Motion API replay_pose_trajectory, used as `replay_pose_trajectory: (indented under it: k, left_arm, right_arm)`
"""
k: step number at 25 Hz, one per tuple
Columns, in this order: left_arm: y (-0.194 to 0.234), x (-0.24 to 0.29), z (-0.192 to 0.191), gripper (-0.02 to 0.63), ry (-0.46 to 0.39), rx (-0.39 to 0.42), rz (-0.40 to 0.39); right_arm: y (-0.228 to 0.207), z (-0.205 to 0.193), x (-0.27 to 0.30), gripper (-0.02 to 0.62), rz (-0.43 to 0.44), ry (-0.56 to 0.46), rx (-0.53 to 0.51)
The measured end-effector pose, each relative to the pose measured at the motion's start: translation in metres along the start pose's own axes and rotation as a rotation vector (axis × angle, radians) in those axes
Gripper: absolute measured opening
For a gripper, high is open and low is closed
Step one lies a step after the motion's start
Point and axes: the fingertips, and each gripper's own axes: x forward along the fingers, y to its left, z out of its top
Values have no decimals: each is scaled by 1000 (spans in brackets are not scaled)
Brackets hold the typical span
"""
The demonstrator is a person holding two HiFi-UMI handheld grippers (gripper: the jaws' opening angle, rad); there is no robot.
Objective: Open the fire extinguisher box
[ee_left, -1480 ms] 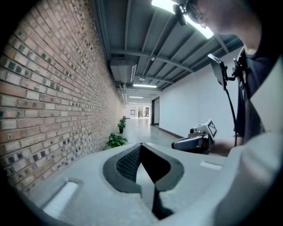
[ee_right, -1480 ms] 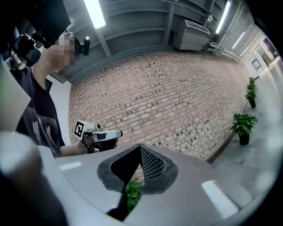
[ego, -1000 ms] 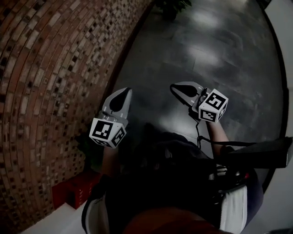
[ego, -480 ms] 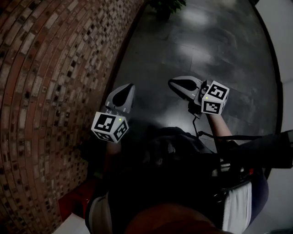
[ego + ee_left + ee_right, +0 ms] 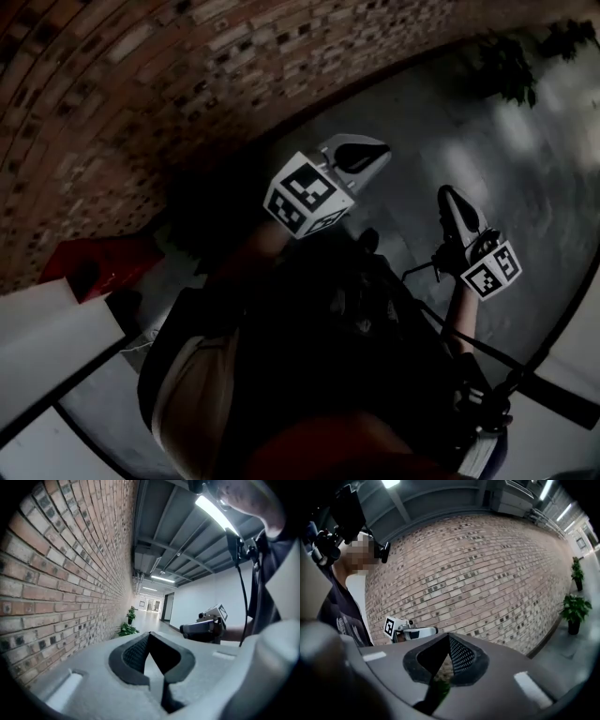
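A red fire extinguisher box (image 5: 103, 258) stands low against the brick wall (image 5: 141, 84), at the left of the head view, behind both grippers. My left gripper (image 5: 361, 155) is held in the air close to the wall, jaws together with nothing between them. To its right my right gripper (image 5: 457, 208) hovers over the dark floor, its jaws also together and bare. In the left gripper view my left gripper (image 5: 149, 633) points down a long corridor, with the right gripper (image 5: 204, 627) beside it. The right gripper (image 5: 449, 634) faces the brick wall, and the left gripper (image 5: 415, 631) shows at its left.
A white ledge (image 5: 47, 333) runs by the red box. Potted plants (image 5: 506, 61) stand along the foot of the wall farther down the corridor. The dark glossy floor (image 5: 525, 169) stretches ahead, and a white wall (image 5: 206, 597) bounds the far side.
The head view has swung round: the wall now fills the top, the red box sits at mid left. Both grippers have shifted right and point up-right, still shut.
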Motion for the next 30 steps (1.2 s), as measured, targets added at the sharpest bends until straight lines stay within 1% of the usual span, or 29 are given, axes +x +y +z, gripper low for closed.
replay_pose_trajectory:
  k: [2,5,7,11,14,18,20,23,27,30]
  left_arm:
    - [18,-18,-10,-2,1,-14,46]
    - [36,-32,-24,-2,12,-44,97]
    - [46,-42,-29,-2,14,-59,146]
    - [66,-64,-29,-2,-5,-92,283]
    - [76,-74,-32,-2,-2,-123,358]
    - [89,-83,-41,-2,8,-137,462]
    - [90,-79,-40,-2,7,-154,494]
    - [87,-54,-34,-2,22,-156,500]
    - [78,-18,-29,-2,53,-129,480]
    - [72,3,-26,-2,59,-124,479]
  right_arm:
    - [4,-11,29,0,47,21,9]
    - [15,-22,61,1,114,76,-35]
    - [22,-30,82,0,191,126,-41]
    - [33,-39,123,0,370,213,-25]
    - [43,-38,143,1,457,251,-53]
    - [56,-55,165,0,593,318,-114]
    - [53,-58,165,0,626,346,-126]
    - [33,-46,157,0,646,349,-106]
    - [-7,-37,140,0,609,314,-35]
    - [-31,-30,128,0,600,291,-12]
